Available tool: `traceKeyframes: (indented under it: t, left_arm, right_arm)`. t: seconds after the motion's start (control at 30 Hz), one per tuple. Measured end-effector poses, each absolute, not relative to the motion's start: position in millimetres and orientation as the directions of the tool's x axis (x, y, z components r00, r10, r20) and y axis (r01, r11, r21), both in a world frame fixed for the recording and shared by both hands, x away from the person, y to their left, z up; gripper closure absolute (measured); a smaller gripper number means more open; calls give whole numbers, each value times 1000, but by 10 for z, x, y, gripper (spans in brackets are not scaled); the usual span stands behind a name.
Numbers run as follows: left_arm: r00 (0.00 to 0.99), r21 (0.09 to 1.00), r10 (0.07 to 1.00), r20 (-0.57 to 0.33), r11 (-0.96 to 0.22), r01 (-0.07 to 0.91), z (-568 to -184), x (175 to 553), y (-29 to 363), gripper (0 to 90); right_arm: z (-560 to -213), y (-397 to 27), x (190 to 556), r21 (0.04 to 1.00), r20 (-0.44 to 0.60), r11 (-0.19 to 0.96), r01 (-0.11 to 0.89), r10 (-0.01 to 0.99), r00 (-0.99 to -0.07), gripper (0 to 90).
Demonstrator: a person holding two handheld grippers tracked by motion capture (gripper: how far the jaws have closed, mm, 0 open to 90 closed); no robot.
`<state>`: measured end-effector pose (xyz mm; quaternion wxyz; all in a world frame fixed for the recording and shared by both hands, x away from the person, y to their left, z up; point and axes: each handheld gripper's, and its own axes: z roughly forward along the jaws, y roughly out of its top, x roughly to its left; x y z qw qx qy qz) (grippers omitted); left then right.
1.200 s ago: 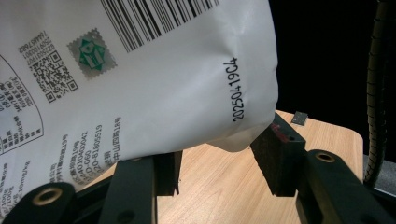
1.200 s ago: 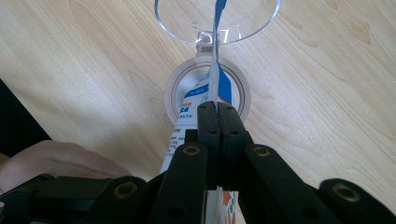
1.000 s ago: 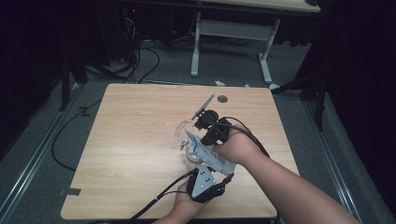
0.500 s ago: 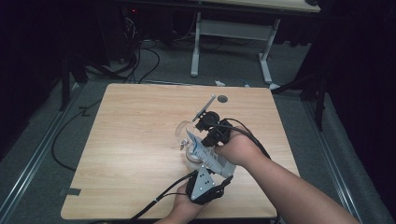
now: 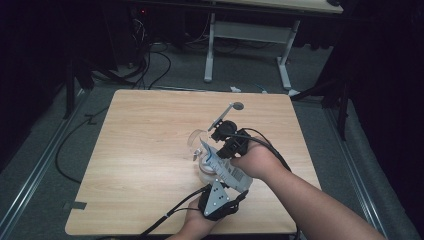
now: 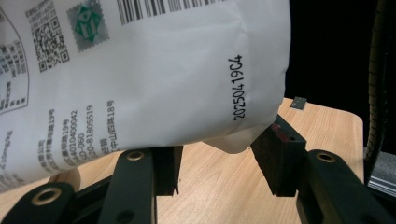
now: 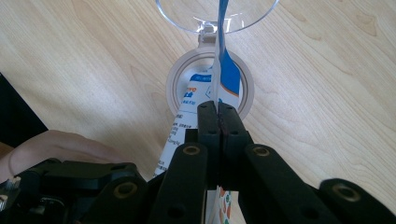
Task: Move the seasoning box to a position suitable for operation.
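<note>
- Wooden table in a dark room.
- Right gripper is clamped on a white packet above a clear jar.
- Left gripper has its jaws apart beneath the packet.

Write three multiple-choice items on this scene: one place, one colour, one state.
1. Where does the spoon lie?
A. on the table, in its far half
B. on the floor
C. in a drawer

2. What colour is the packet mostly?
A. red
B. white
C. black

3. How do the jaws of the right tool stand?
A. wide open
B. shut on the spoon
C. shut on the packet's edge

Key:
1 A: the high view shows it on the wood.
2 B: the left gripper view shows white film with black print.
3 C: in the right gripper view the jaws meet on the thin edge.
</note>
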<state>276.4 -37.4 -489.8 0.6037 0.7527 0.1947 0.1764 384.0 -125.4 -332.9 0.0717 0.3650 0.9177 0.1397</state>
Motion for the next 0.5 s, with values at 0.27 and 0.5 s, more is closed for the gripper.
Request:
traceKeyframes:
  t: [0.27,0.5]
  left_arm:
    - [862,975,506,33,-204,83,-4939,2759,-360,546]
    - [863,972,504,36,-219,87,-4972,2754,-347,547]
  right_arm:
    - [-3326,-1261,3829,303,-26,694,653,691,-723,898]
    - [-3330,-1280,3813,300,-23,691,658,695,-719,898]
